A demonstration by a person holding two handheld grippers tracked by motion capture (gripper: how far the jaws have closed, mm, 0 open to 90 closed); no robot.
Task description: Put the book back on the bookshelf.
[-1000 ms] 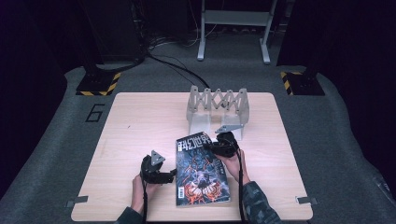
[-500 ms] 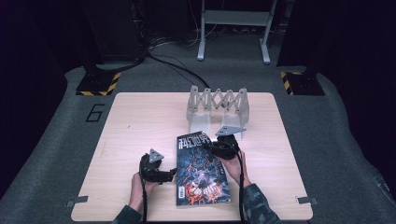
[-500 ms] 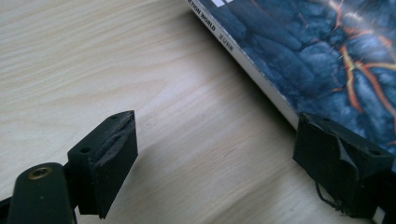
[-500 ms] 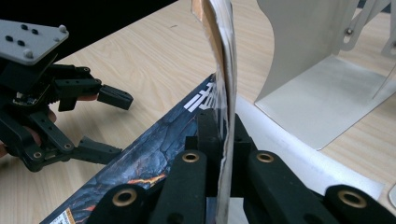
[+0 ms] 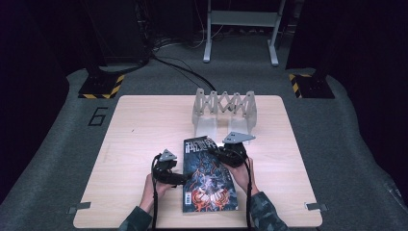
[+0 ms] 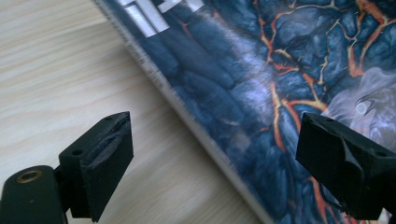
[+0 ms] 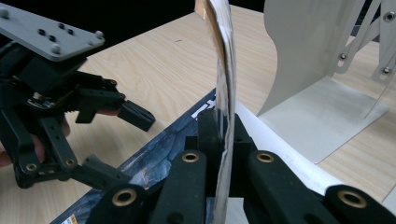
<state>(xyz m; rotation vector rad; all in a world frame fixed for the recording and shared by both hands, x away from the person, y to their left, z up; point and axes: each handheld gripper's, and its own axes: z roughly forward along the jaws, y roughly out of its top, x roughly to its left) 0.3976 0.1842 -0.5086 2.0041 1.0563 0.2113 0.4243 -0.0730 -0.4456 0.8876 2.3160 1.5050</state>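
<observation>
Two grippers flank the magazine (image 5: 209,175) at the table's (image 5: 139,125) near edge: left gripper (image 5: 185,179) at its 9 o'clock edge, jaws spread and just been widening, nothing clamped. Right gripper (image 7: 224,128) at its 1 o'clock corner pinches the cover, lifted upright. Dark cover, orange lava-like cracks; white folding rack (image 5: 223,108) at 12 o'clock.

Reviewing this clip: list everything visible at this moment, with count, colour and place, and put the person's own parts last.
magazine: one, dark blue cover with orange cracks, near middle of the table; its front cover is lifted.
rack: one, pale grey metal, accordion-style, far middle of the table.
table: one, light wood, centre.
floor mat: one, grey, marked 6, under the table.
hazard-striped bases: two, black and yellow, far left and far right of the floor.
left gripper: one, black, jaws open at the magazine's left edge.
right gripper: one, black, shut on the lifted cover.
hands: two, near edge.
</observation>
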